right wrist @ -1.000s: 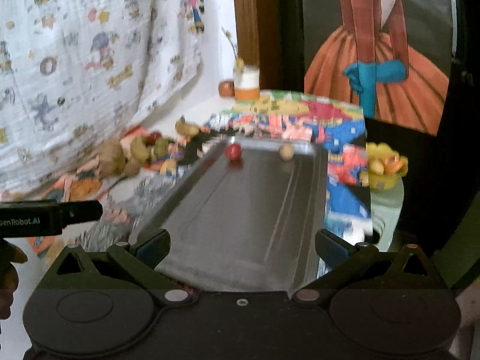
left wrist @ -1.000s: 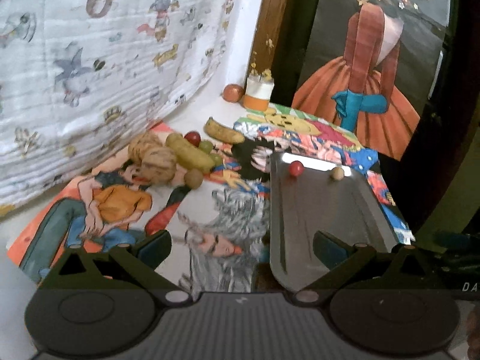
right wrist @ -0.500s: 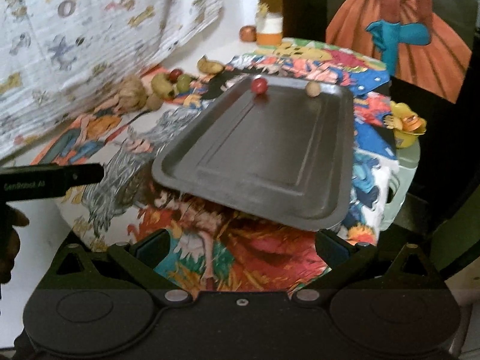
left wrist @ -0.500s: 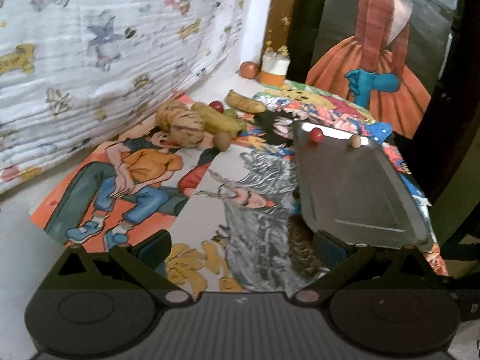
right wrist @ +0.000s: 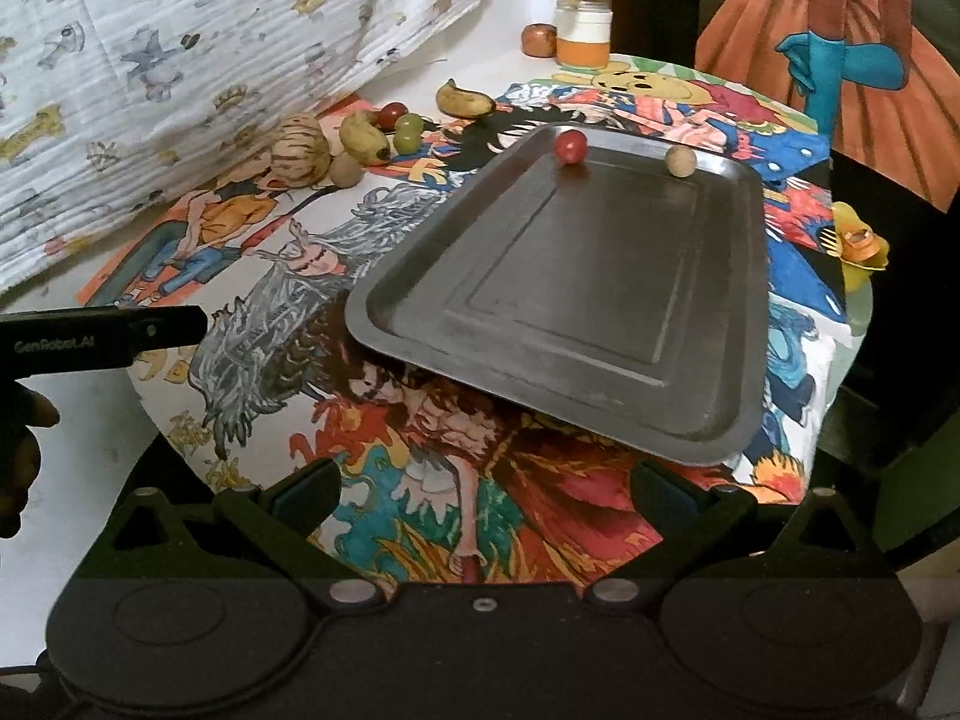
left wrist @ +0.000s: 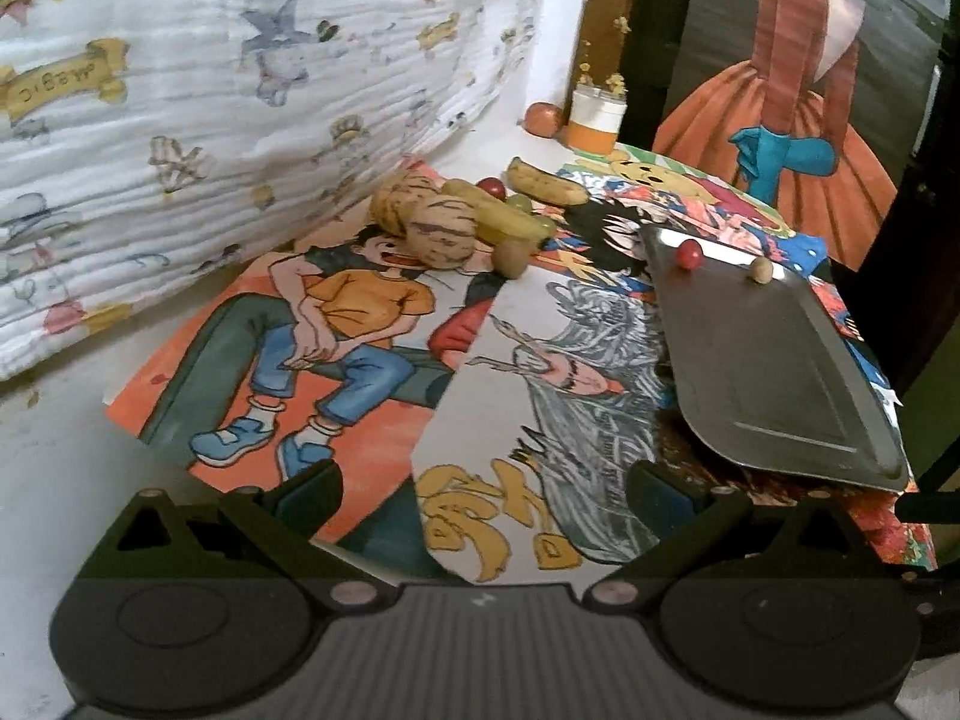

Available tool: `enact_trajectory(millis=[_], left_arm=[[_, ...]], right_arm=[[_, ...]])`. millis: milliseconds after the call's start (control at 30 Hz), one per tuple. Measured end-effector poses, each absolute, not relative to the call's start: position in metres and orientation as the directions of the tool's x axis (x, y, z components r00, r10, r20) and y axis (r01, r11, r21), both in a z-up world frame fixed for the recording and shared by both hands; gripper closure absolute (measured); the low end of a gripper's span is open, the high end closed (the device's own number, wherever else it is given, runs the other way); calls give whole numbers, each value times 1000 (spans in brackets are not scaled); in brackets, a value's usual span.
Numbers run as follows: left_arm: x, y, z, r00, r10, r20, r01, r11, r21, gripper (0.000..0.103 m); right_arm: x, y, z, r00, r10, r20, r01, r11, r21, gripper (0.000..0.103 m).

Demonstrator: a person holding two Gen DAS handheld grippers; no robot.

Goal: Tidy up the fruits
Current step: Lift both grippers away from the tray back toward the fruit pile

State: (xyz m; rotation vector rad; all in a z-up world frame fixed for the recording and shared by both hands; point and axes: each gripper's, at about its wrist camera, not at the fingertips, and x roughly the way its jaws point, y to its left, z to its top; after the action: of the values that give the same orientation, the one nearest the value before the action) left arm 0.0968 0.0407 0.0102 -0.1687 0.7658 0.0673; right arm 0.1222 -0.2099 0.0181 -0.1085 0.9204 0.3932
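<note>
Two views, left wrist first. We see the left gripper with jaws released and empty, now drawn back and raised from the metal tray, so more of the painted sheets on the counter shows than a second ago. Most fruit lies clustered near the patterned cloth: two striped melons, bananas, a kiwi. Right wrist view: the right gripper has likewise retreated, jaws released and empty; the whole tray is now visible, bearing only a red fruit and a tan fruit at its far edge. We judge sorting barely begun, with both grippers free for the next pick.
</note>
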Motion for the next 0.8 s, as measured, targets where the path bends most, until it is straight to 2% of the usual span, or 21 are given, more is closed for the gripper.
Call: enact_trajectory(millis=[633, 800], left_arm=[[129, 72, 4, 697, 44, -716, -192, 973, -126, 0], [141, 80, 1, 688, 51, -724, -208, 970, -129, 0]], right_arm=[[176, -175, 32, 556, 361, -749, -475, 877, 71, 1], [192, -166, 34, 573, 361, -736, -527, 850, 7, 1]])
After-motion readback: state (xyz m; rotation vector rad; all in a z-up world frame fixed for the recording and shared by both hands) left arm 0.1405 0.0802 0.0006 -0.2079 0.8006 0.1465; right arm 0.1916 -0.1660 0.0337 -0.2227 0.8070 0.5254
